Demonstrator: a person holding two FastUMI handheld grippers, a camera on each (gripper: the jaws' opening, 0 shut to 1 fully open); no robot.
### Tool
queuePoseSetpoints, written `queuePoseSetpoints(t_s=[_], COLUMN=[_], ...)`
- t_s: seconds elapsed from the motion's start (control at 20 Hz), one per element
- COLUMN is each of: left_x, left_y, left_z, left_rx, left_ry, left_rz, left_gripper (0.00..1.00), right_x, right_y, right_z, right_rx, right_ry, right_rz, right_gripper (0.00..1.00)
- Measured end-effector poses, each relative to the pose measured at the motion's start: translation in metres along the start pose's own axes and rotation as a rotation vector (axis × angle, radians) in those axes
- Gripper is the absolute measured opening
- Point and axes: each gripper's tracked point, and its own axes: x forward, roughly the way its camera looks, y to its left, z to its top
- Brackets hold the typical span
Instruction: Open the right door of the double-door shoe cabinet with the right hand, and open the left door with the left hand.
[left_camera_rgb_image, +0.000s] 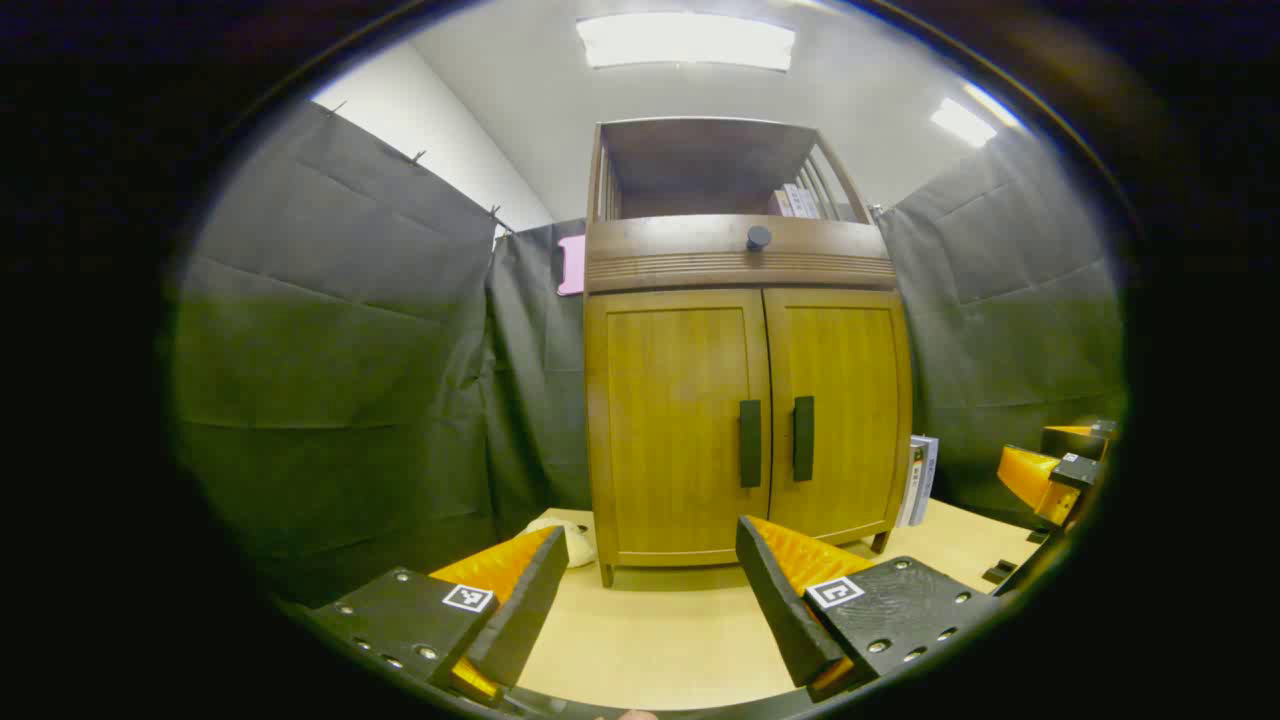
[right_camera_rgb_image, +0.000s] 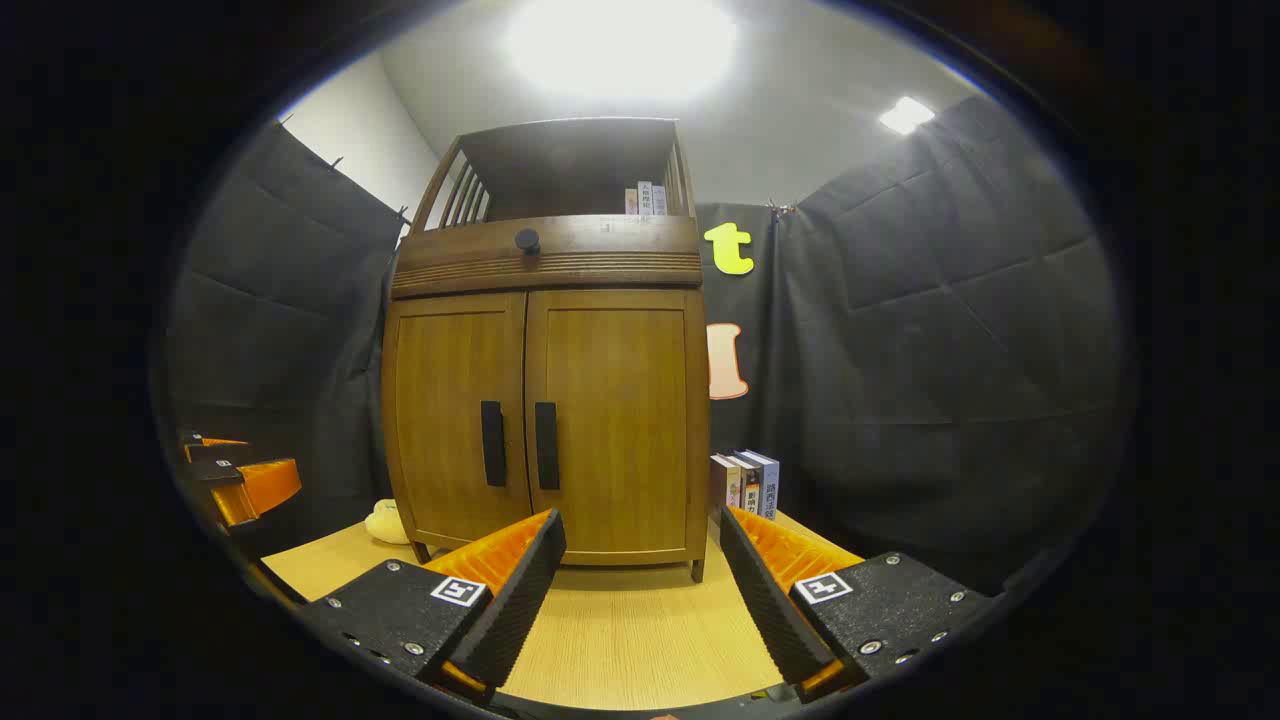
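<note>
A wooden shoe cabinet (left_camera_rgb_image: 745, 330) (right_camera_rgb_image: 545, 330) stands on the table with both doors closed. The left door (left_camera_rgb_image: 675, 430) (right_camera_rgb_image: 455, 420) and the right door (left_camera_rgb_image: 840, 410) (right_camera_rgb_image: 615, 420) each carry a black vertical handle near the middle seam: left handle (left_camera_rgb_image: 750, 443) (right_camera_rgb_image: 492, 443), right handle (left_camera_rgb_image: 803, 438) (right_camera_rgb_image: 546, 445). My left gripper (left_camera_rgb_image: 645, 590) is open, held back from the cabinet, in front of the left door. My right gripper (right_camera_rgb_image: 640, 575) is open too, short of the right door. The right gripper (left_camera_rgb_image: 1050, 475) also appears at the right edge of the left gripper view, and the left gripper (right_camera_rgb_image: 235, 475) at the left edge of the right gripper view.
A drawer with a round dark knob (left_camera_rgb_image: 758, 237) (right_camera_rgb_image: 527, 240) sits above the doors, under an open shelf holding books. Several books (right_camera_rgb_image: 745, 483) (left_camera_rgb_image: 918, 480) stand right of the cabinet. A pale soft object (right_camera_rgb_image: 385, 522) (left_camera_rgb_image: 570, 540) lies at its left foot. The light wood table (left_camera_rgb_image: 650, 640) spreads in front.
</note>
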Motion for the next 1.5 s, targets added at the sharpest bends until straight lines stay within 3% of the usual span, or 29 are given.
queuePoseSetpoints(t_s=[0.95,1.0,1.5], left_x=[0.001,0.001,0.002], left_y=[0.0,0.0,0.001], left_z=[0.002,0.001,-0.002], left_rx=[0.005,0.006,0.006], left_ry=[-0.009,-0.008,0.015], left_rz=[0.015,0.015,0.043], left_gripper=[1.0,0.96,1.0], right_x=[0.018,0.022,0.09], right_y=[0.018,0.019,0.042], right_z=[-0.003,-0.002,0.02], right_rx=[0.012,0.014,0.026], right_ry=[0.007,0.005,-0.045], right_rz=[0.026,0.029,0.08], right_gripper=[0.96,0.96,0.96])
